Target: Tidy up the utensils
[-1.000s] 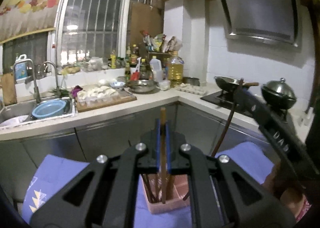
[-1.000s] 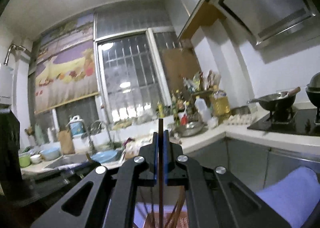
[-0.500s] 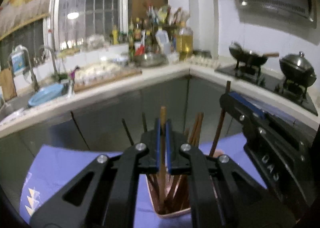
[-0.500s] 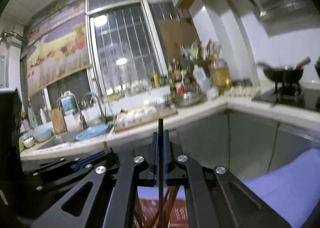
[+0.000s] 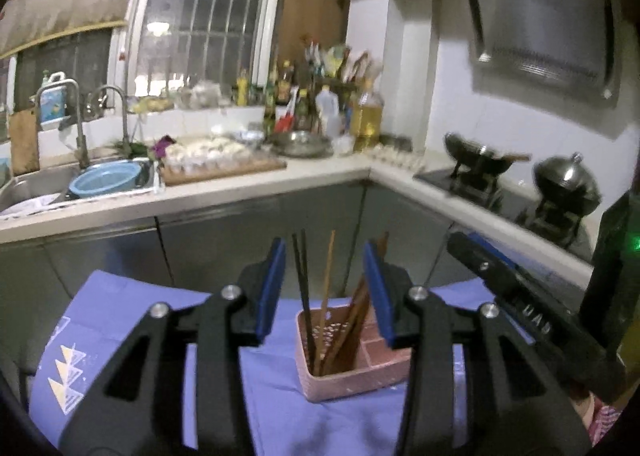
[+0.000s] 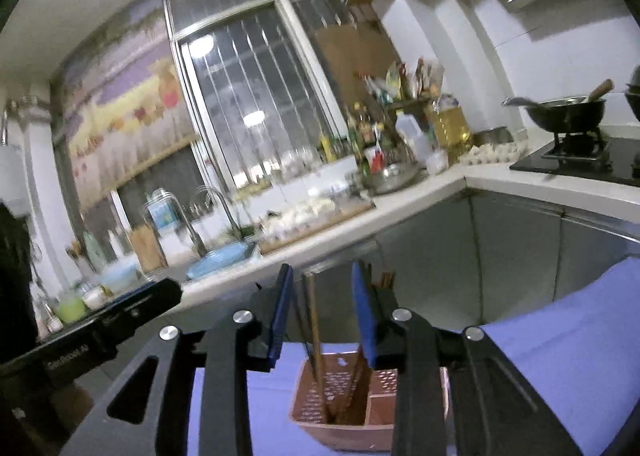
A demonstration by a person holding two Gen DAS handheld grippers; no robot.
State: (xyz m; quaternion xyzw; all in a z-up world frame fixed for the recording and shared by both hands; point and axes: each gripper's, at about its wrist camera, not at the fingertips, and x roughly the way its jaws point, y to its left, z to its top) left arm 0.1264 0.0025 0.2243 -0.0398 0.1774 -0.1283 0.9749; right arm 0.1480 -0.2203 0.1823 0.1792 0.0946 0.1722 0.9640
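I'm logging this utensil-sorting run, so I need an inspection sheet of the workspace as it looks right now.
Surface: blue cloth with a triangle print, spread under the holder.
Job's things: pink utensil holder standing on the cloth; chopsticks upright in its larger compartment, smaller compartment looks empty.
Clutter: nothing seen on the cloth.
Grippers: left gripper and right gripper both with jaws opening, chopsticks between the pads, not pressed.
Cables: nothing seen.
Surroundings: kitchen counter, sink with blue basin, oil bottle, wok on the stove.
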